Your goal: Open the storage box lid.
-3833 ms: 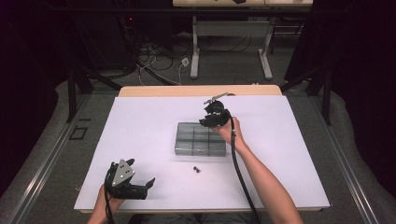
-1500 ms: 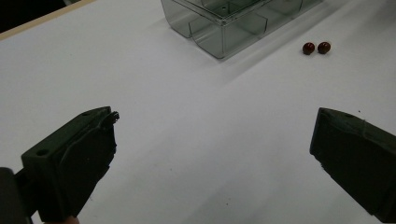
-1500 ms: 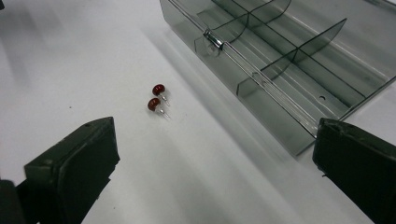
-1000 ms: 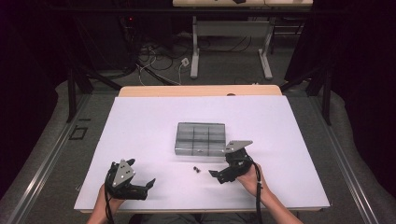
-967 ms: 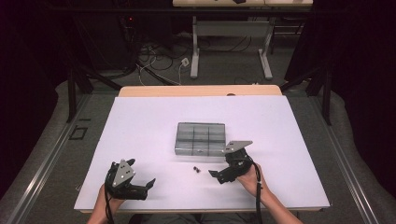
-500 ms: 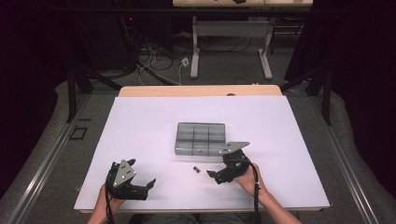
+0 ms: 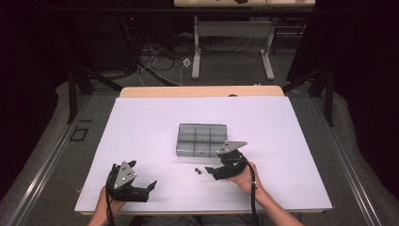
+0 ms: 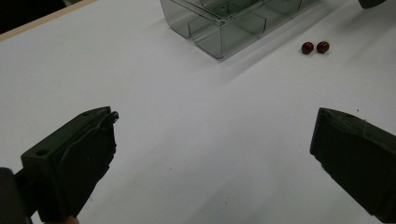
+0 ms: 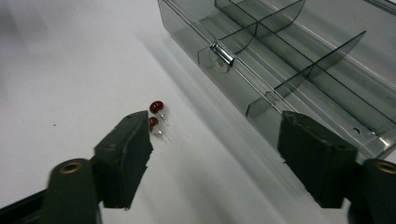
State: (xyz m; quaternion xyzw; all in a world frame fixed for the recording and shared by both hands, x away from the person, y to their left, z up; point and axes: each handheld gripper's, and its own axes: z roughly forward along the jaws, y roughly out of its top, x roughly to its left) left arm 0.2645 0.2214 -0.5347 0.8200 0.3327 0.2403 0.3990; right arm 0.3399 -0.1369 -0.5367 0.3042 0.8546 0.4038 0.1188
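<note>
Approach step, judged: right gripper, jaws gaping, is nearing two red beads lying together on the table just beside the clear compartment box. Left gripper is idling wide apart. Next move calls for straddling one bead.

Lab, white-topped table, black curtains (dark), floor cables
</note>
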